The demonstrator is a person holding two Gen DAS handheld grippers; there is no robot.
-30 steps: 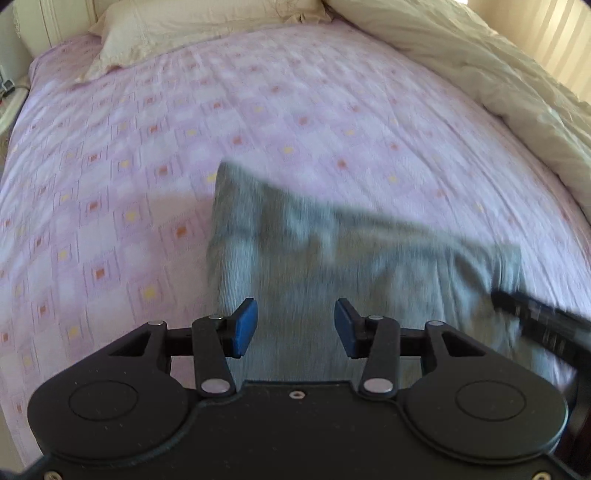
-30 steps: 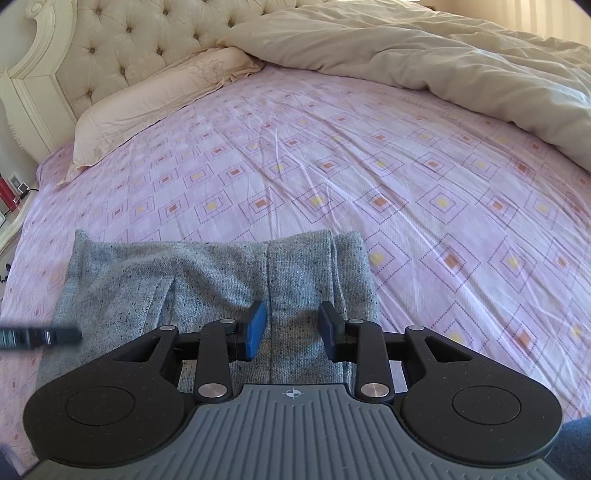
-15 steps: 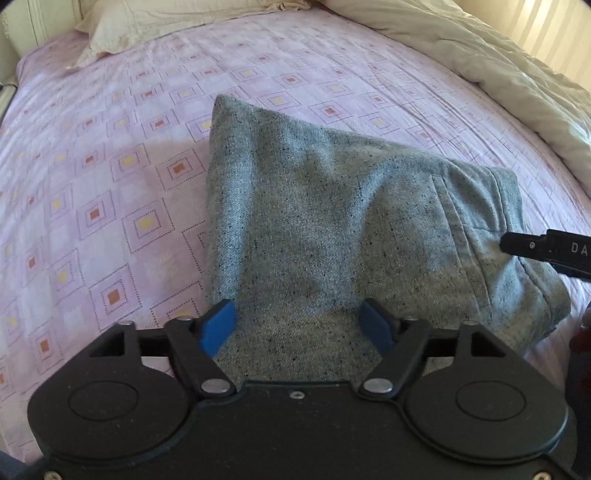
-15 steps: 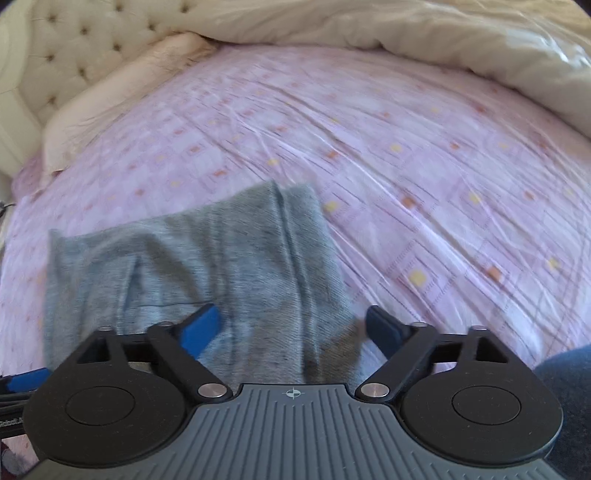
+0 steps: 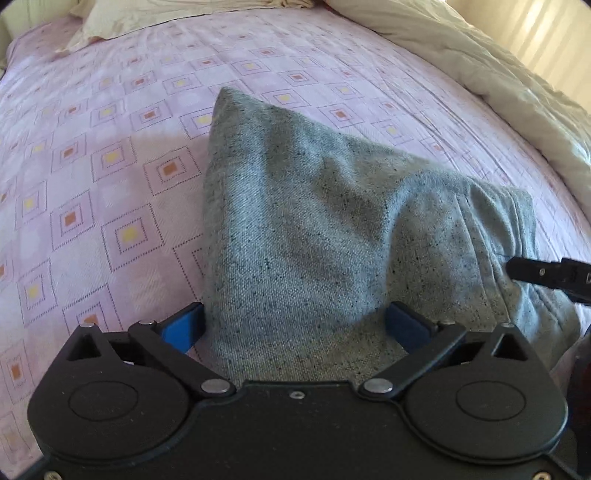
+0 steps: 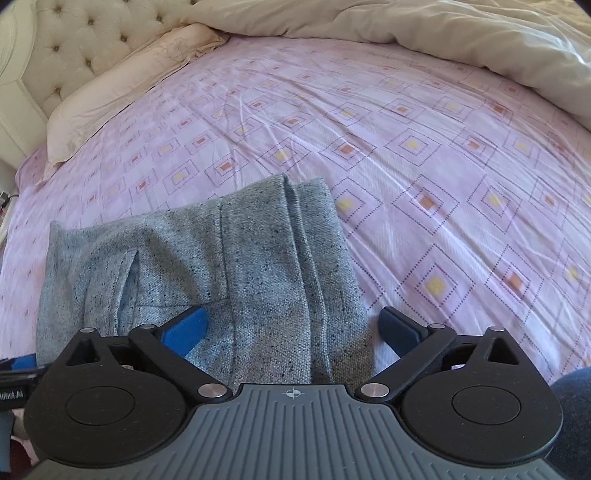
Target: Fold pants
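Note:
The grey speckled pants (image 5: 314, 229) lie folded into a compact bundle on the pink patterned bed sheet (image 5: 92, 166). My left gripper (image 5: 295, 326) is open, its blue pads straddling the near edge of the bundle. In the right wrist view the pants (image 6: 229, 266) show a pocket slit and the waistband seams. My right gripper (image 6: 293, 328) is open over the near right end of the bundle, empty. The right gripper's tip (image 5: 535, 275) shows at the far right of the left wrist view.
A cream duvet (image 6: 424, 33) is bunched along the far right side of the bed. A pale pillow (image 6: 122, 85) lies against the tufted headboard (image 6: 77, 37). The sheet (image 6: 443, 184) spreads around the pants. A dark sleeve or leg (image 6: 572, 406) shows at the lower right.
Both grippers opened wide from a nearly closed stance and now sit lower and closer over the near edge of the folded pants. The pants lie still.

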